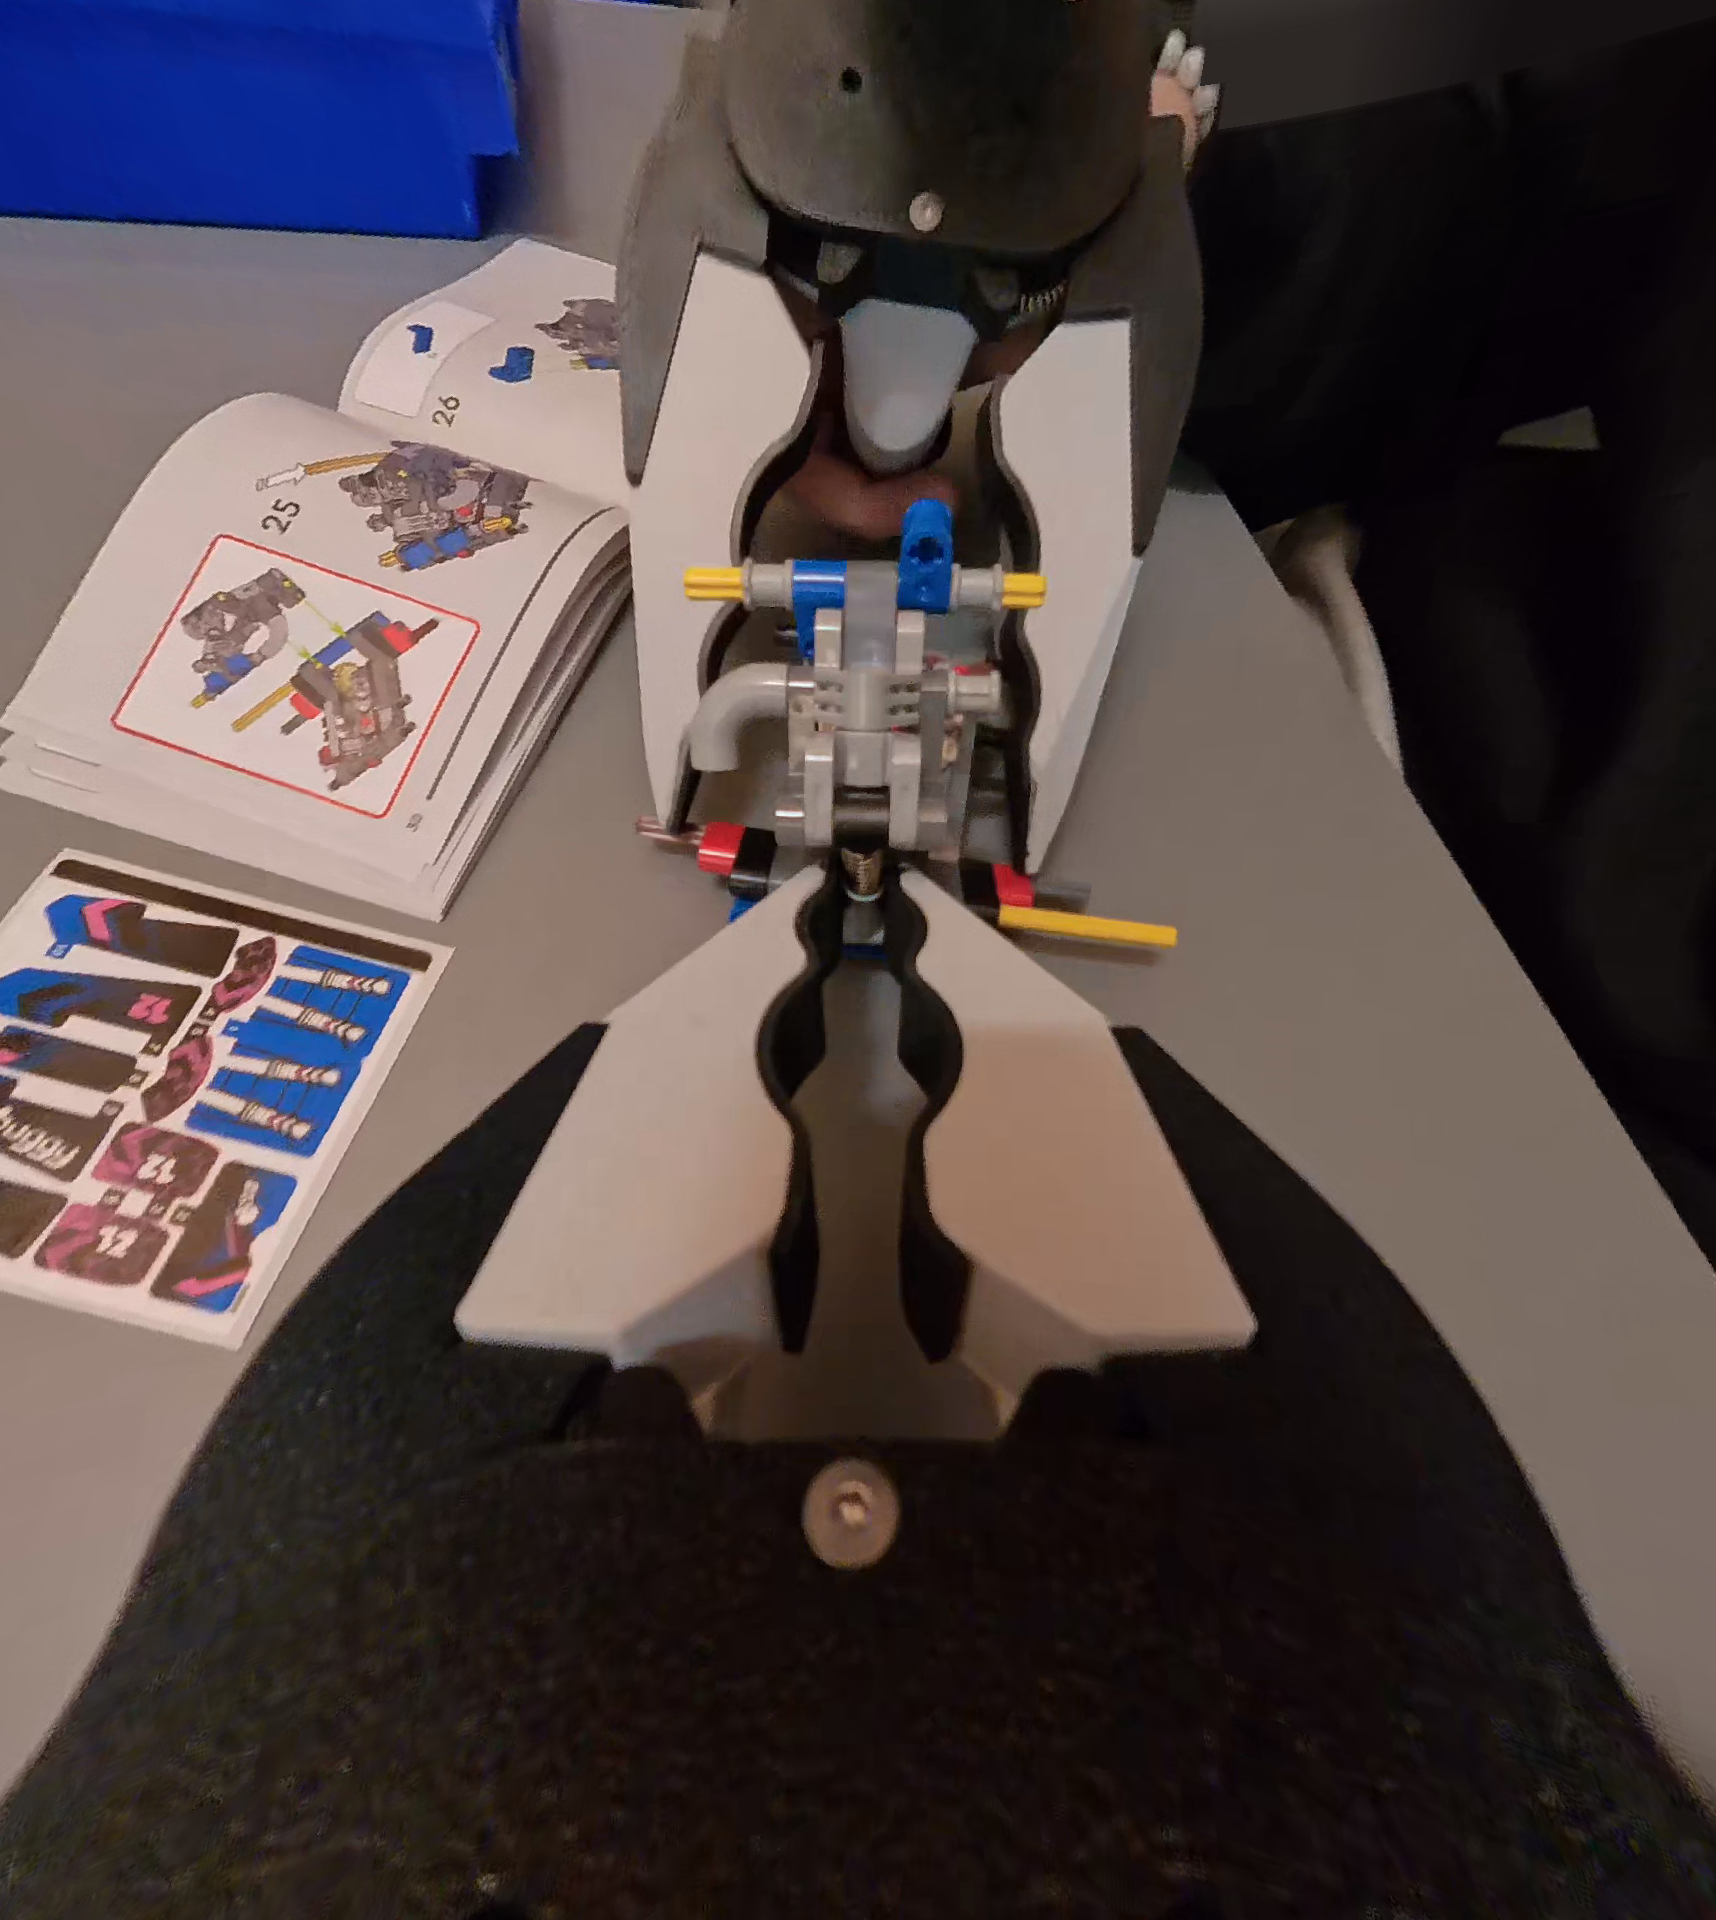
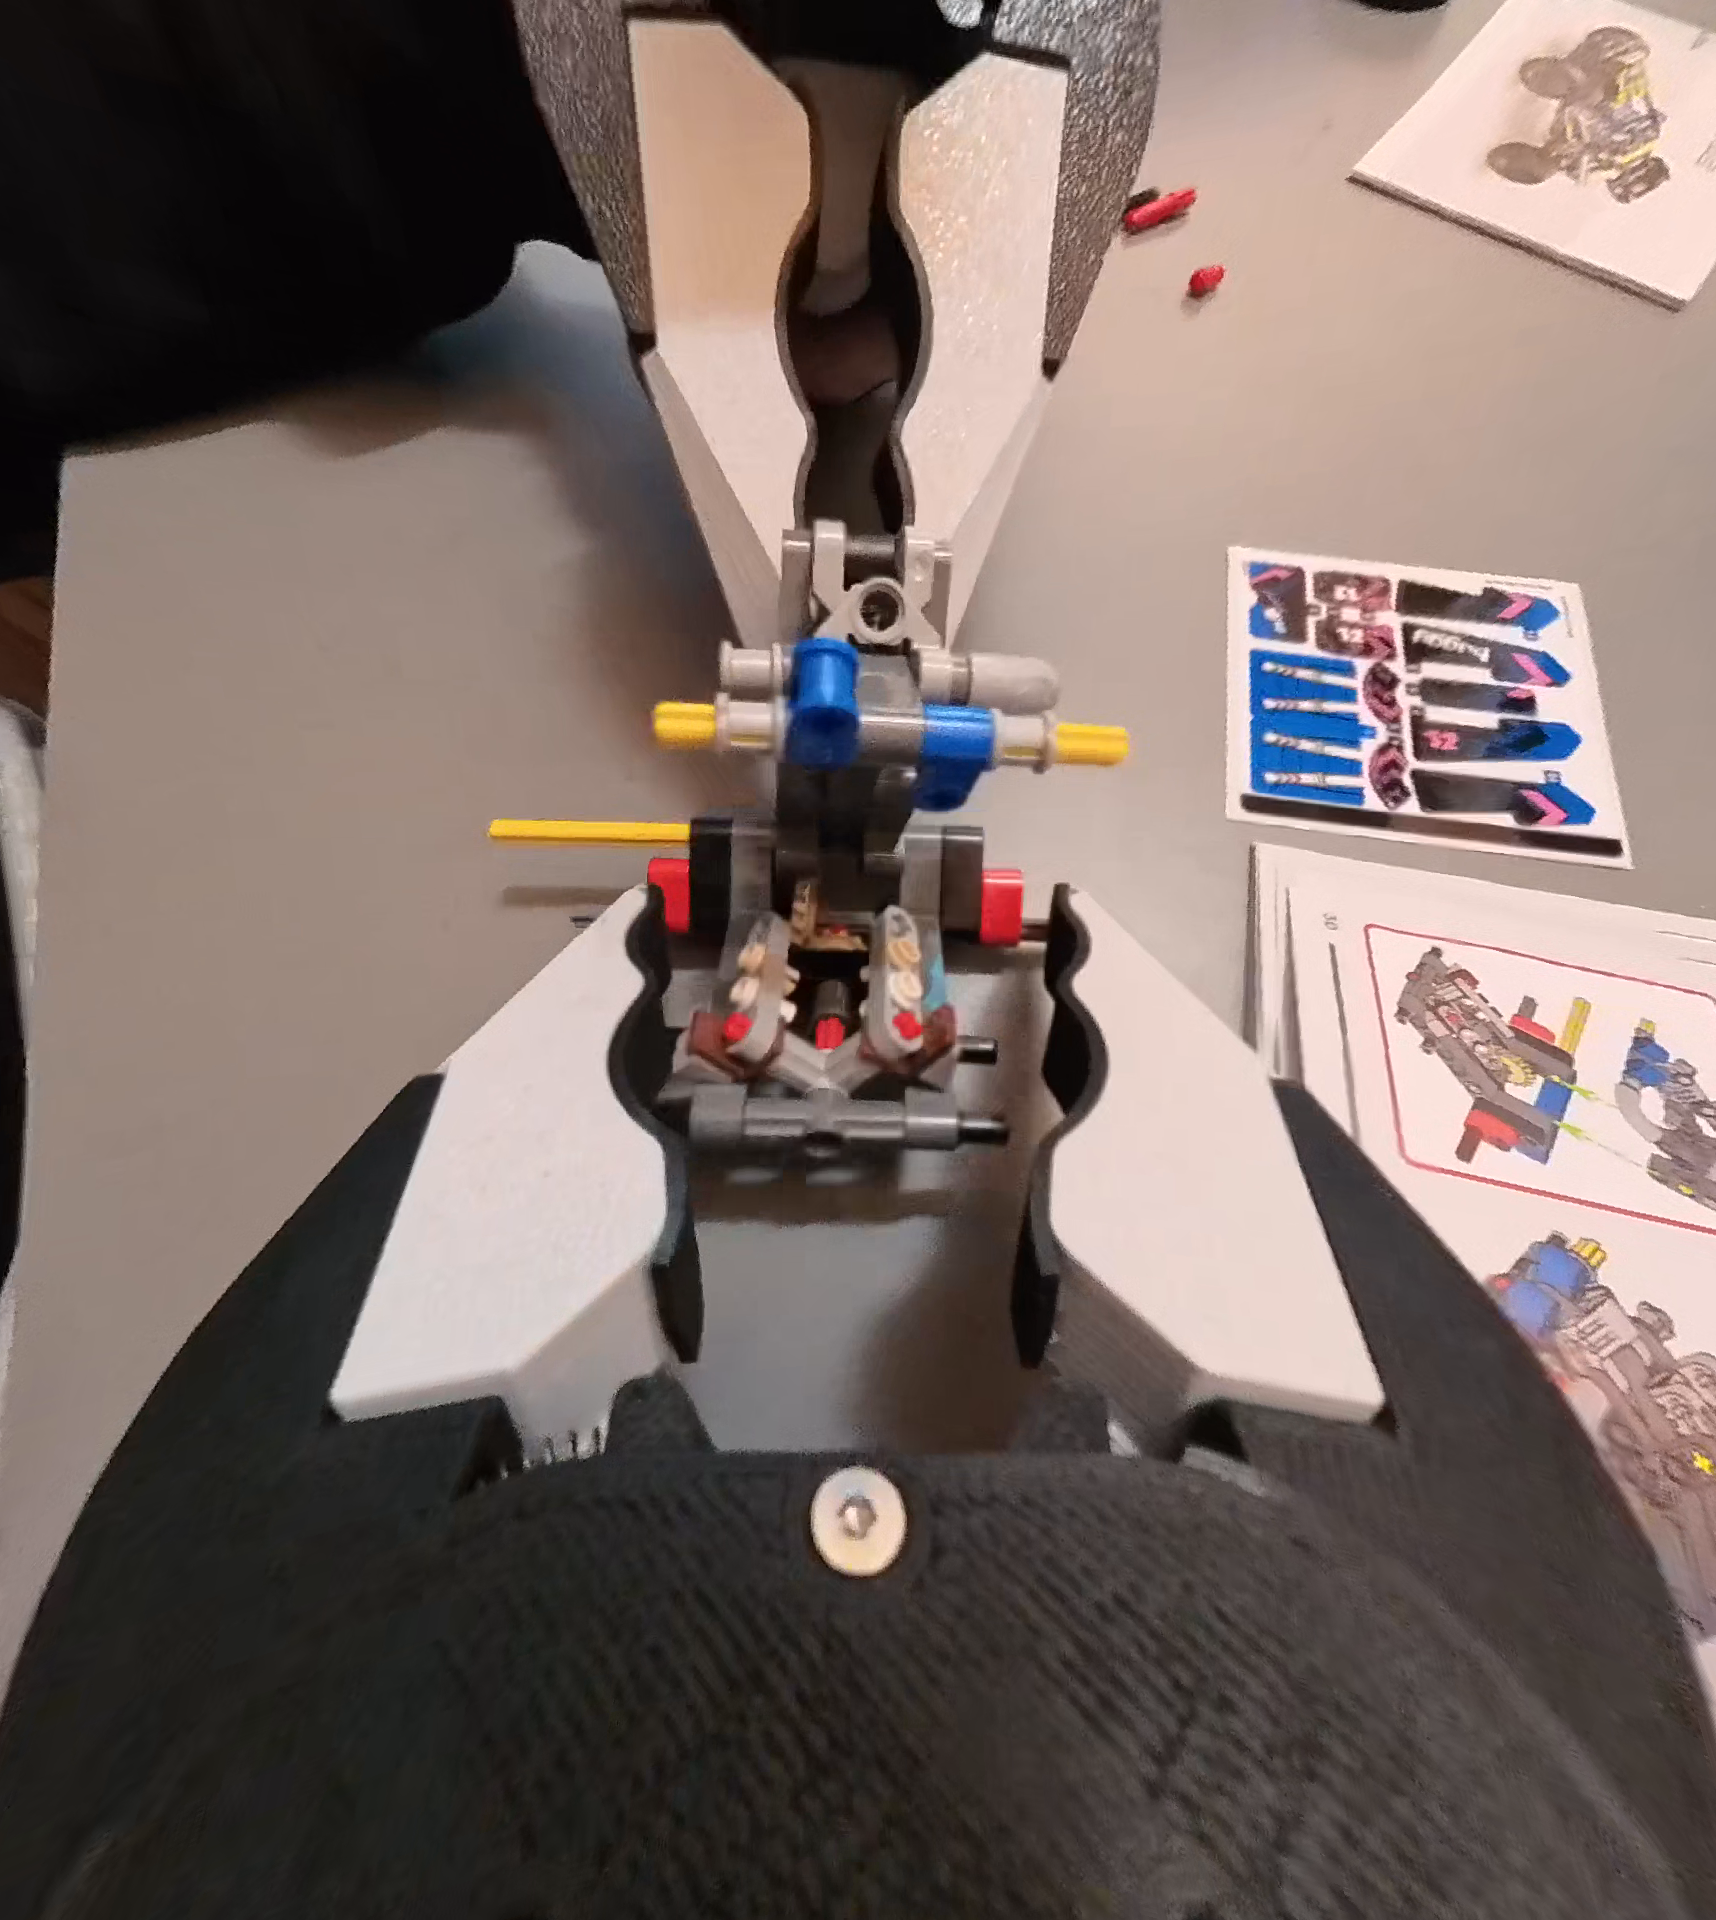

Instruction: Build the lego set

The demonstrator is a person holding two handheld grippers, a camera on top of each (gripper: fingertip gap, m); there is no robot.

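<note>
The lego assembly [image 1: 864, 717] is a grey build with blue connectors, yellow axles and red pins, held just above the grey table. My left gripper [image 1: 859, 899] is shut on its near grey end. My right gripper [image 1: 849, 831] faces mine from the far side, its fingers clamped wide around the body. In the right wrist view the lego assembly [image 2: 833, 935] sits between the fingers of the right gripper [image 2: 854, 914], and the left gripper [image 2: 864, 551] pinches its far grey tip. A long yellow axle [image 2: 589, 830] sticks out to the left.
An open instruction booklet [image 1: 314, 644] and a sticker sheet [image 1: 137, 1091] lie left of the grippers. A blue bin [image 1: 199, 104] stands at the back left. The table edge runs down the right. A second booklet [image 2: 1581, 145] and two loose red pins [image 2: 1160, 208] lie farther off. Less than 4 cm separates the two grippers' tips.
</note>
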